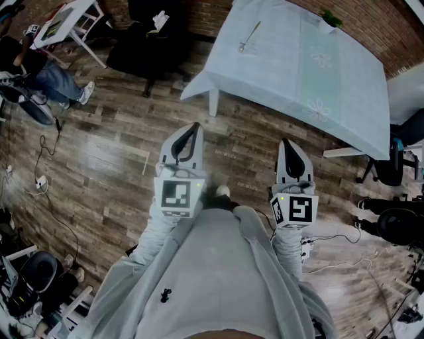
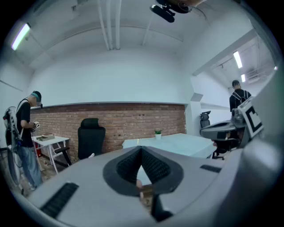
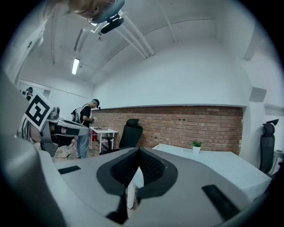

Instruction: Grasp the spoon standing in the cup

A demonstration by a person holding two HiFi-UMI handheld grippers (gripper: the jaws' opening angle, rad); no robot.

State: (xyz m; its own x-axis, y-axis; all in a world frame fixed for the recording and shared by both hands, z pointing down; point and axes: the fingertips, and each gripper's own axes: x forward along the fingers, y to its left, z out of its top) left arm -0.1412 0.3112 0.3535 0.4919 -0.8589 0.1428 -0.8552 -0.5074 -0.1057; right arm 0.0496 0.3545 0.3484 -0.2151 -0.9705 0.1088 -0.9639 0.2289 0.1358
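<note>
A thin metal spoon (image 1: 250,36) lies flat on the pale tablecloth of a table (image 1: 298,73) far ahead of me. No cup shows in any view. A small potted plant (image 1: 329,18) stands at the table's far edge. My left gripper (image 1: 194,126) and right gripper (image 1: 286,141) hang side by side over the wooden floor, well short of the table, both pointing toward it. Each has its jaws shut with nothing between them. The left gripper view shows its tips (image 2: 141,148) meeting before the table (image 2: 177,142). The right gripper view shows the same (image 3: 139,150).
A black office chair (image 1: 142,40) stands left of the table, a white side table (image 1: 66,23) further left. A person (image 1: 46,73) is at the far left. Cables trail over the floor (image 1: 53,198). Dark chairs (image 1: 397,225) stand at the right.
</note>
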